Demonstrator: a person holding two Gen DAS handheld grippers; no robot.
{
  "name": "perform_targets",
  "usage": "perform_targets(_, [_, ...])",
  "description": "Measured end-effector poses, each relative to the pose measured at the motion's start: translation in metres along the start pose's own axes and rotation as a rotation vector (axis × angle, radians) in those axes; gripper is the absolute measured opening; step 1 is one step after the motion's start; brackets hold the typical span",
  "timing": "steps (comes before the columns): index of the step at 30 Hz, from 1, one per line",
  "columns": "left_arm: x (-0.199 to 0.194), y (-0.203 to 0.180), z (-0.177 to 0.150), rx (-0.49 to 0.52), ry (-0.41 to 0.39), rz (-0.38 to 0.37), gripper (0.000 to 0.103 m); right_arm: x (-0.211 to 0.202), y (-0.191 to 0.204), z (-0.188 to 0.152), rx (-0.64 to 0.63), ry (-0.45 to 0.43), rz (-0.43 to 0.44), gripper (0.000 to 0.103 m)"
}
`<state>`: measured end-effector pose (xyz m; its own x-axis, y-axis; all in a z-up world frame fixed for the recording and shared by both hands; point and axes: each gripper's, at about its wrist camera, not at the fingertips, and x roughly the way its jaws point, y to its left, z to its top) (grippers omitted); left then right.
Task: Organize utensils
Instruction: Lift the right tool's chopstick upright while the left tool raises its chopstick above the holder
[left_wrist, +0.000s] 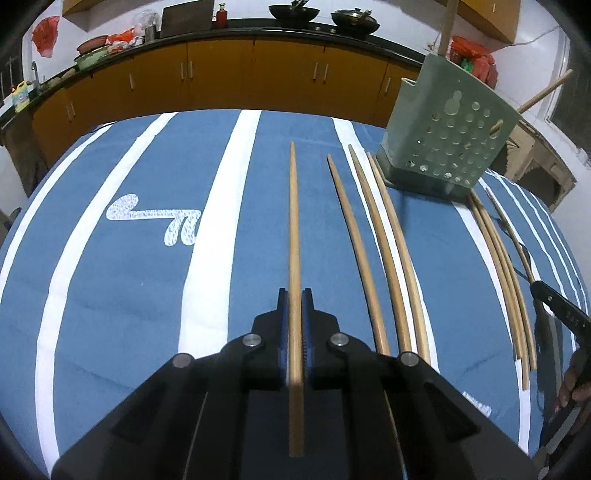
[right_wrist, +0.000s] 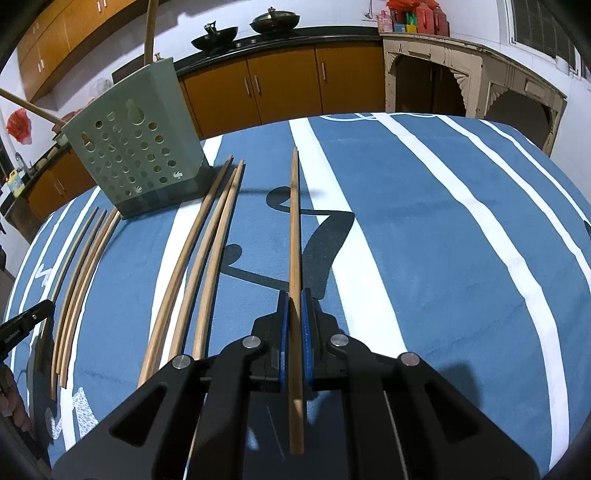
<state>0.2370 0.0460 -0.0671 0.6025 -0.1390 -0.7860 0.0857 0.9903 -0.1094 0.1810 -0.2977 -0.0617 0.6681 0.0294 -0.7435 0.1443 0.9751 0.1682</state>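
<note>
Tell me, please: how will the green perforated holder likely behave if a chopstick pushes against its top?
The green holder looks tall on a narrow dark base, so it may tip. Thin, hole-filled walls suggest it is light. The blue cloth beneath probably gives some grip, so tipping seems likelier than sliding.

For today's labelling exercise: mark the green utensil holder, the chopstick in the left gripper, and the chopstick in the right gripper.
green utensil holder (left_wrist: 448, 147), left wrist view, perforated front wall.
left gripper's chopstick (left_wrist: 294, 236), left wrist view, mid-shaft.
right gripper's chopstick (right_wrist: 294, 229), right wrist view, mid-shaft.
</note>
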Motion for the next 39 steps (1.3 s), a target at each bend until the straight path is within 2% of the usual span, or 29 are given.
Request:
perform_targets(9, [-0.012, 0.0, -0.016, 0.009, -0.006, -0.035, 0.01, -0.003, -0.001, -0.004, 0.003, 0.001, 0.007, 0.008])
perform_targets(21, [-0.02, -0.011, -0.032, 0.073, -0.037, 0.024, 0.012, -0.014, 0.001, -0.019, -0.017, -0.001, 0.013, 0.008])
perform_targets(29, [-0.021, -0.011, -0.032, 0.067, -0.038, 0.042, 0.008, -0.015, -0.002, -0.018, 0.002, 0.002, 0.033, 0.008])
perform_targets(32, [-0.022, -0.007, -0.028, 0.048, -0.017, 0.026, 0.008, -0.025, -0.004, -0.016, 0.01, -0.026, 0.047, 0.008])
perform_targets(39, [-0.052, -0.004, -0.013, 0.066, -0.093, 0.015, 0.008, -0.052, -0.009, -0.004, 0.012, -0.099, 0.056, 0.008])
